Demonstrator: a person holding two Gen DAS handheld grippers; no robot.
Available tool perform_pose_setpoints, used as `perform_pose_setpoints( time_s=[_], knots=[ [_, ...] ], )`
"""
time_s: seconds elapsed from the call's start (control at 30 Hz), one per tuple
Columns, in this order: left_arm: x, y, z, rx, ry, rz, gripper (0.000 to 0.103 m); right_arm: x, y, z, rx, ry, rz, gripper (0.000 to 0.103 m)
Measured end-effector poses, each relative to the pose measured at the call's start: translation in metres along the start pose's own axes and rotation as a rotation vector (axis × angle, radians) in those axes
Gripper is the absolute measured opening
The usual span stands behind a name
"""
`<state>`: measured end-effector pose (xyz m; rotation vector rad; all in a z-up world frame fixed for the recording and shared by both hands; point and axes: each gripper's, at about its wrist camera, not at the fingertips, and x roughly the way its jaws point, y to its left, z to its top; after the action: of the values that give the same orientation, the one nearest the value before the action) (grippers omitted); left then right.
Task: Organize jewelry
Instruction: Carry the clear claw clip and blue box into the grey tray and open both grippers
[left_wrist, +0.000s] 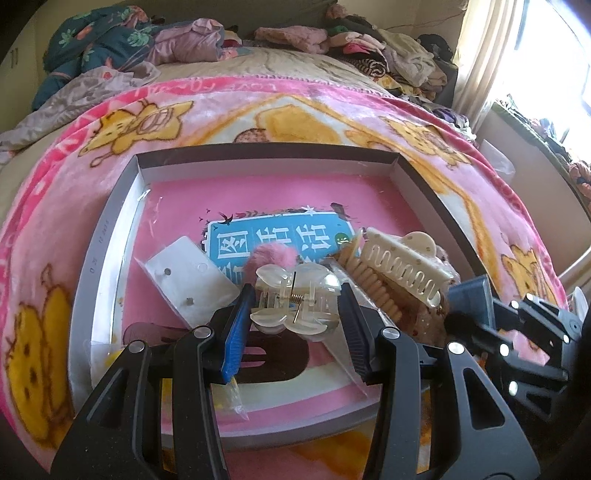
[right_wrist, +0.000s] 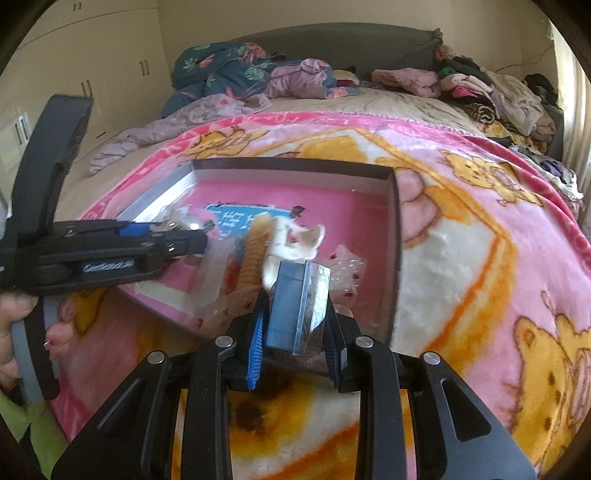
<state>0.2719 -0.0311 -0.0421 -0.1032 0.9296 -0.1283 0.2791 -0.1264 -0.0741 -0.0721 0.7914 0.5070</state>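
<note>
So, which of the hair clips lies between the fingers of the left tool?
The small translucent flower-shaped claw clip, between the left tool's blue pads. The larger cream dotted claw clip lies apart, further right.

Translucent pearl claw clip (left_wrist: 295, 304) raised over tray (left_wrist: 107, 236); blue clear-lidded box (right_wrist: 297, 308) upright at tray edge.

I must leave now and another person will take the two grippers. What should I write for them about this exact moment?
Left gripper: shut on the clear flower claw clip, held over the shallow box on the pink blanket.
Right gripper: shut on a small blue-and-clear case, at the box's near right corner.
In the box: cream claw clip, tan comb clip, white earring card, pink pompom, loose plastic bags.
Done: both items gripped.
Left: probably put the flower clip in its place; where the case belongs cannot be told; the rest lies unsorted.
</note>
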Motion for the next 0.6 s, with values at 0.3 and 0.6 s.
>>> perform_pose_setpoints(
  time_s=[0.3,0.6],
  knots=[
    [0.0062,0.0031,-0.0002,-0.010,0.012,0.003,0.038,0.0014,0.0040,-0.0016,-0.005,0.001,0.006,0.028],
    [0.0075,0.0028,-0.0017,-0.012,0.019,0.004,0.038,-0.0056,-0.0006,-0.0040,0.022,-0.004,-0.001,0.040]
  ],
)
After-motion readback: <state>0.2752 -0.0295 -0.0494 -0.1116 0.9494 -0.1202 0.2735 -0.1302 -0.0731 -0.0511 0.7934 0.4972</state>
